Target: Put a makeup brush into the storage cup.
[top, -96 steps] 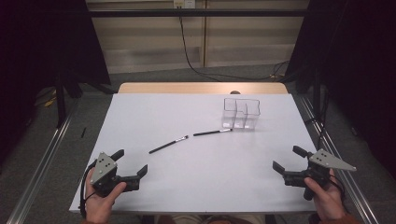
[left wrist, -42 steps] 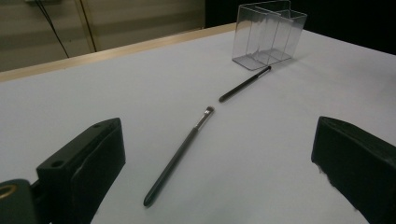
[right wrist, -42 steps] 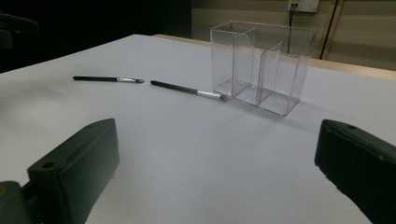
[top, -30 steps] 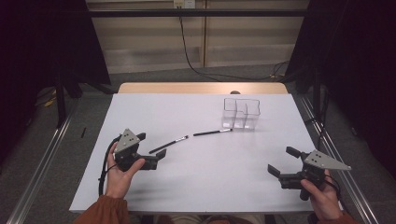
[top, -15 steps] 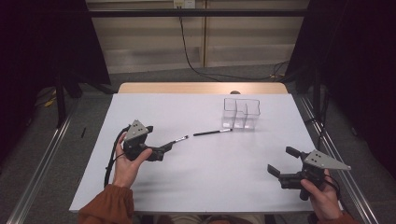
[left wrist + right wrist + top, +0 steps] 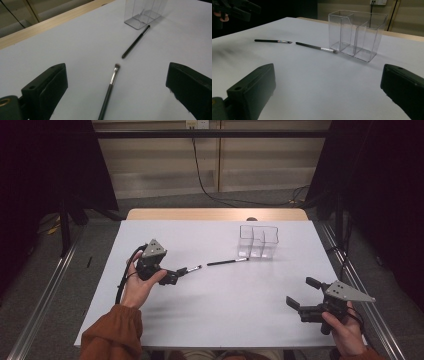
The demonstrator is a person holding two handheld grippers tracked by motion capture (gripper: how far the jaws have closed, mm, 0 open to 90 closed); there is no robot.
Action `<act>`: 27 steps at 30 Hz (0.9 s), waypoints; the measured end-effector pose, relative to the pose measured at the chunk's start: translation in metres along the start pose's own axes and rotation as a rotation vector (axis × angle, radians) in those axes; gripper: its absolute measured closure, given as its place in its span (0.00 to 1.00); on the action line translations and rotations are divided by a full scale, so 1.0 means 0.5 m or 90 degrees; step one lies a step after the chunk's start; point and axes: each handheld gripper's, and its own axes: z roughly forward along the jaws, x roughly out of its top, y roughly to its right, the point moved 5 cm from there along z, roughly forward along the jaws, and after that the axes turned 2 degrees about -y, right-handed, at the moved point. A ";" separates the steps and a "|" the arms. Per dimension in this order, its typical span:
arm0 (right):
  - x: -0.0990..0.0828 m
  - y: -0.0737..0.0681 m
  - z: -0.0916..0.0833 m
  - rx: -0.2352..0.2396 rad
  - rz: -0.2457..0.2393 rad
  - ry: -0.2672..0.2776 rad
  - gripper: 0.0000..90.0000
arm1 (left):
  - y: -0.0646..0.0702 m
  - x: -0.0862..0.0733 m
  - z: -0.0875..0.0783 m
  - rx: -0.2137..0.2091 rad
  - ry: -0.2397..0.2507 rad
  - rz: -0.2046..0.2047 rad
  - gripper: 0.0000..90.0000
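The desk (image 6: 215, 320) was the largest thing in sight, a white top with a strip of pale wood along its far edge. Toward the far right corner stood a clear plastic organiser (image 6: 258, 241), upright, its thin walls dividing it into open-topped compartments.

The left gripper (image 6: 176, 275) was held over the left half of the desk, pointing toward the right edge, with a grey three-cornered plate on top and a black cable looping down beside the hand. Its jaws were wide apart, and in the left gripper view the near brush ran up between them without touching either. The right gripper (image 6: 301, 292) hung near the near right corner, well apart from both brushes, its jaws likewise spread open with nothing between them.

Two slim brushes lay flat near the middle of the desk, roughly end to end with a small gap between them. The far brush (image 6: 227, 262) had a long black handle, a silvery ferrule and a tip that lay just beside the organiser's base; whether it touched the plastic could not be told. The near brush (image 6: 110, 87) was the one the left gripper reached for: a thin dark handle, a short bright metal ferrule and a small brownish tuft pointing toward the other brush's handle end.
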 end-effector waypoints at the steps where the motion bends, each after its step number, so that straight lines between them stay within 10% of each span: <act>1: 0.000 0.000 0.000 0.000 0.000 0.000 0.00 | -0.006 0.003 0.004 -0.004 -0.020 0.007 0.04; 27: -0.001 -0.001 0.000 0.004 -0.002 -0.003 0.00 | -0.032 -0.028 0.067 -0.054 -0.232 0.044 0.08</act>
